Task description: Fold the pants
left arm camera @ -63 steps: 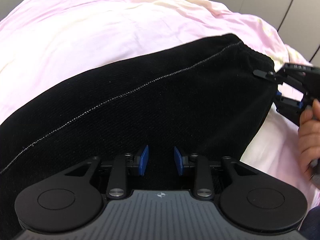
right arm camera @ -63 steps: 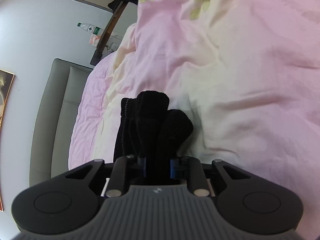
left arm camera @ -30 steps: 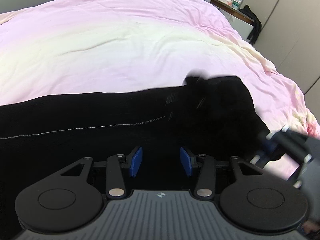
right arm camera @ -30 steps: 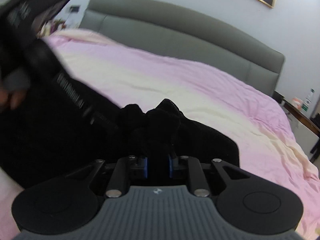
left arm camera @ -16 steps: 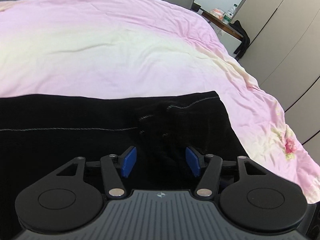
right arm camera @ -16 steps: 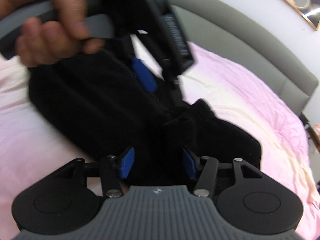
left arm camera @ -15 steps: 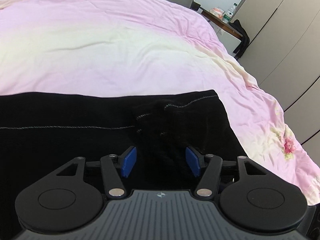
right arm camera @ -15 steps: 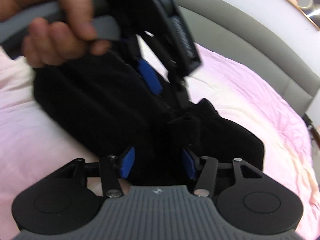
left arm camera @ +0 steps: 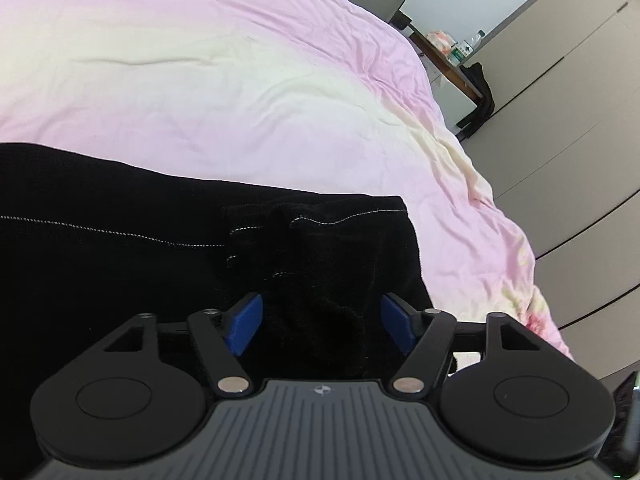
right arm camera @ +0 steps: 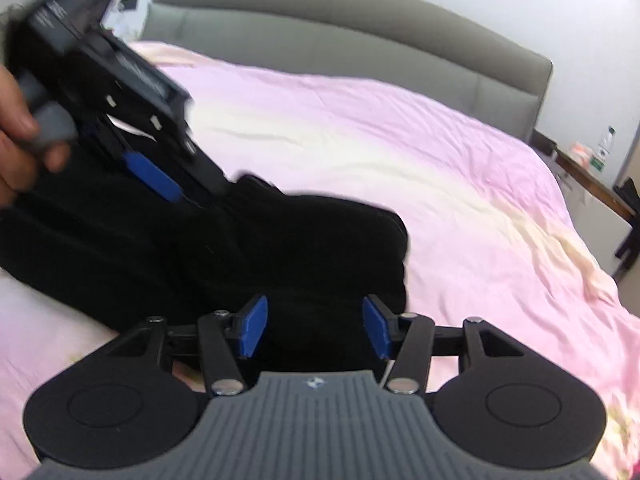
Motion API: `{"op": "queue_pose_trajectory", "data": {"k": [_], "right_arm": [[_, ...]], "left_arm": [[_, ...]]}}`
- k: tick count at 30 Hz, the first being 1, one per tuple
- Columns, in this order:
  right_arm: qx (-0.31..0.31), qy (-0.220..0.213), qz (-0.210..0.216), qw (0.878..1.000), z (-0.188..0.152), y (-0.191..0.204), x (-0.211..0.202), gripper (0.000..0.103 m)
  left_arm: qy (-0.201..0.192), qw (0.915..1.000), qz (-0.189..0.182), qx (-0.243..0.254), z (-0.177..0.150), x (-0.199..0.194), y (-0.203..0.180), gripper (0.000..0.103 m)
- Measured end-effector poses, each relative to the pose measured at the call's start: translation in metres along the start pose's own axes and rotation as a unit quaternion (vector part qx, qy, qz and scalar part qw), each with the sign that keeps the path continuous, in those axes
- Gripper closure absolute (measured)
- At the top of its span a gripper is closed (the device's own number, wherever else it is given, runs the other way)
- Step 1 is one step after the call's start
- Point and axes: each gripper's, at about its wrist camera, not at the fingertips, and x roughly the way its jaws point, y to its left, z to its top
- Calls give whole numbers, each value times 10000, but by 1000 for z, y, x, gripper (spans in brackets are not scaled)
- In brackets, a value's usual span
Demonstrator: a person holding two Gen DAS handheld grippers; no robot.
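Black pants point(left arm camera: 120, 264) lay folded on the pink bed point(left arm camera: 240, 92), directly ahead of and beneath both tools. The left tool point(left arm camera: 322, 322) was opening, its blue pads point(left arm camera: 245, 323) clear of the bunched cloth between them; the right tool point(right arm camera: 316, 330) stood released, its pads point(right arm camera: 252, 330) either side of the fold's near edge without pressing it. In the right view, a hand point(right arm camera: 18, 120) carried the left tool above the pants. The fabric appeared soft, limp and moderately thick, likely to sag and slip out of alignment when lifted. Hold was best taken at stitched hems or the thick folded edge, pinching all layers together.
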Motion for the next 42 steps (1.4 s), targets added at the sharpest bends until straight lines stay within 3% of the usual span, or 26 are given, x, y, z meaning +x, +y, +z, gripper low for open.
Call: {"op": "queue_pose_trajectory", "data": {"k": [3,6,7,8,9,12,15,19,24,27,32,36,39,42], "right_arm": [[39,177,-37,9998,-8,-3,5,59],[106,306,91,9994,-11,3,12,67],[80,356,133,9992,-17,7,13,67],[57,424,223,9988,-20,12,15,68],[33,500,330,9982,-22,17,18,69],[-282,660,411,9966,-36,32,24,70],[-175,650,450,9967,-31,24,27,70],[-23,448,420,9981,-17,12,21,67],[343,-8,424,9985,-7,19,1,68],[591,-214,409,9972,3,34,-3,68],[739,-423,664,9942,23,70,-5,68],[511,-441,888,9938,42,111,-5,67],[355,-502,1047,9926,54,148,-8,64],[223,-558,1244,9904,68,185,-14,62]], "left_arm": [[139,9999,-35,64,-2,8,-6,17],[264,9977,465,428,-8,26,-13,15],[330,9945,760,637,-11,34,-15,18],[351,9906,1028,833,-14,41,-16,31],[293,9881,1151,978,-19,44,-14,32],[249,9897,1084,898,-26,44,-7,32],[251,9931,933,658,-26,37,1,32],[-20,9967,684,430,-24,7,10,33],[-604,9915,1064,451,-26,-58,23,32],[-1018,9877,1187,86,-32,-103,47,28],[-1620,9713,1556,-781,-51,-176,109,24],[-1916,9526,1841,-1483,-69,-223,163,24],[-2298,9322,1949,-2004,-85,-257,192,24],[-2787,9033,1999,-2579,-106,-282,215,18]]}}
